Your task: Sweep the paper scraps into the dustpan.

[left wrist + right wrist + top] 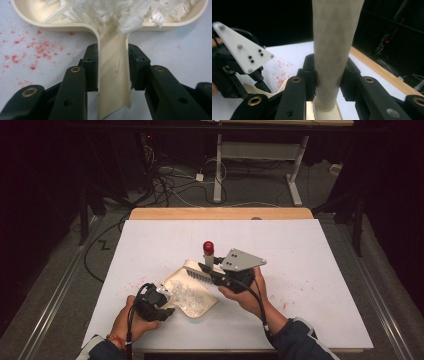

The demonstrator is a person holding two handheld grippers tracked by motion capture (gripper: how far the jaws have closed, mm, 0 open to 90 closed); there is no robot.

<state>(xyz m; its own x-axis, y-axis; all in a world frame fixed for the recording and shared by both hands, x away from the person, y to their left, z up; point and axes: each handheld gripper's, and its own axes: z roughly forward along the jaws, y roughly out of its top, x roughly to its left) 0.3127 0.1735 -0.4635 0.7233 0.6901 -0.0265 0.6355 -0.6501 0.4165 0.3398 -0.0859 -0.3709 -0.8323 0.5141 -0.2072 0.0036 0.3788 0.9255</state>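
- Sweeping looks well along: the cream dustpan (192, 292) on the white desk (310, 270) already carries a heap of clear plastic scraps (187, 298), though pink specks (35, 53) remain on the desk beside it.
- The left gripper (152, 304) has its jaws clamped on the dustpan handle (113, 75), which runs straight between them, pan ahead.
- The right gripper (231, 275) squeezes the pale brush handle (334, 50) between closed jaws; the brush (200, 271) has its bristles at the pan's far rim.
- Left to do, I'd judge: gather the specks.
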